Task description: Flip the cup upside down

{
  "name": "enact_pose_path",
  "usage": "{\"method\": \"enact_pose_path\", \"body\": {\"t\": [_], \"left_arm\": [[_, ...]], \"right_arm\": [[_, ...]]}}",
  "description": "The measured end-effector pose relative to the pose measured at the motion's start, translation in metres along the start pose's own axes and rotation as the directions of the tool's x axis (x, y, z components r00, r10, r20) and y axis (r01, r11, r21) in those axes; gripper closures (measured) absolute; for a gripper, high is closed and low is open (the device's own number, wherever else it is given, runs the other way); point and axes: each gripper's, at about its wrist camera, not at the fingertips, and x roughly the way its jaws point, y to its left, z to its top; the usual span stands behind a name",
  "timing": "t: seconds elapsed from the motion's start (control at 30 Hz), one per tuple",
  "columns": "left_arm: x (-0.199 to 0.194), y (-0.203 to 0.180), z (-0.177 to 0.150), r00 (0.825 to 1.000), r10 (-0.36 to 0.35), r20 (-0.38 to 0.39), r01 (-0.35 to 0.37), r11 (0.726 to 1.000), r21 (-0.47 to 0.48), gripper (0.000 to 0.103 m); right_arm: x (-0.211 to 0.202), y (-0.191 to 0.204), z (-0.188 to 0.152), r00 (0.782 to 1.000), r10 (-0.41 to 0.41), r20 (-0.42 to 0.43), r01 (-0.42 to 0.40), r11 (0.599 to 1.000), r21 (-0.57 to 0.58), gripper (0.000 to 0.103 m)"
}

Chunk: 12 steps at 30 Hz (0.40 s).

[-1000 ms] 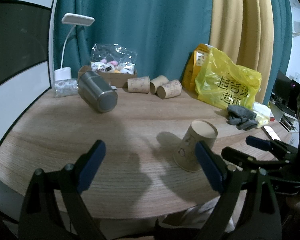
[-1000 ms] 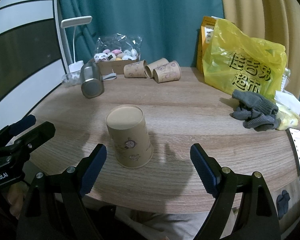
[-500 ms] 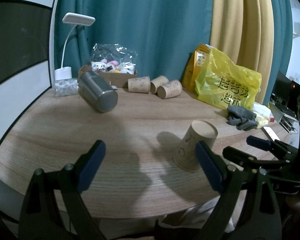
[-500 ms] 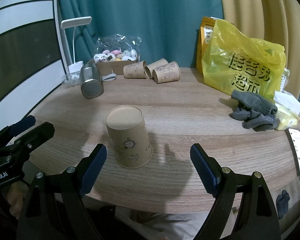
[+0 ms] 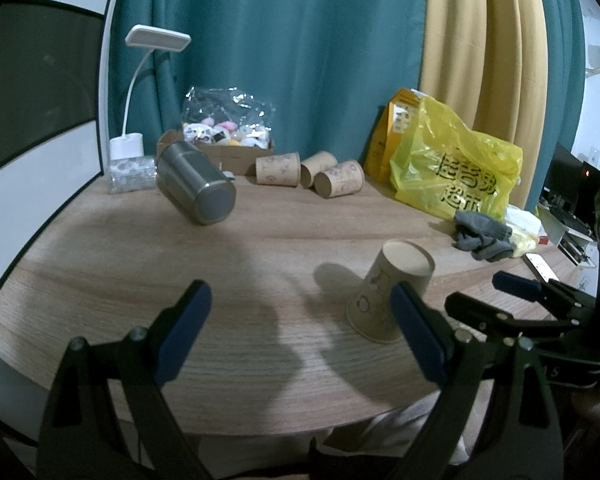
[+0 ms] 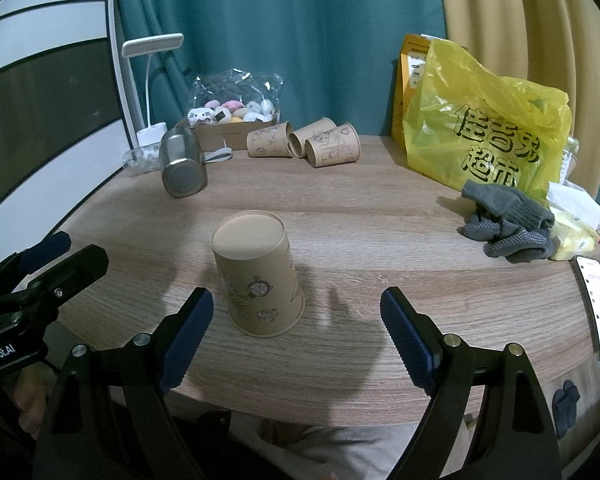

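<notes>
A: Almost nothing is seen to have moved since the earlier frames: the cup (image 6: 258, 278) is found on the same patch of table (image 6: 380, 224), and only a slight drift of both views is noticed

B: How is the cup placed?

A: It is stood mouth down near the front edge of the table, its closed base turned up. In the left view the cup (image 5: 388, 288) is partly hidden behind one blue pad, well to the right

B: And the claws?

A: The right gripper (image 6: 296, 330) is held spread wide, nothing between its pads; the cup is framed just ahead of them but is not touched. The left gripper (image 5: 300, 324) is likewise spread wide and empty, with only bare table in front of it

B: What is meant by so little change?

A: The cup is judged to be already inverted, so the flip is probably done and both grippers are simply kept back. No further grasp seems to be called for

B: Is anything else nearby a concern?

A: The steel tumbler (image 6: 182, 162) is lying on its side well apart, and three more paper cups (image 6: 306, 144) are lying at the back by the yellow bag (image 6: 488, 128). None of these is close enough to be disturbed
</notes>
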Motion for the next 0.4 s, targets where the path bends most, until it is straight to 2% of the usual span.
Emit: {"method": "enact_pose_path", "body": {"t": [0.4], "left_arm": [[0.0002,-0.0022,-0.0009,1.0,-0.013,-0.006,0.013,1.0,-0.011,0.011]], "right_arm": [[-0.0003,-0.0003,-0.0001,1.0,0.002,0.001,-0.002,1.0,-0.001,0.015]]}}
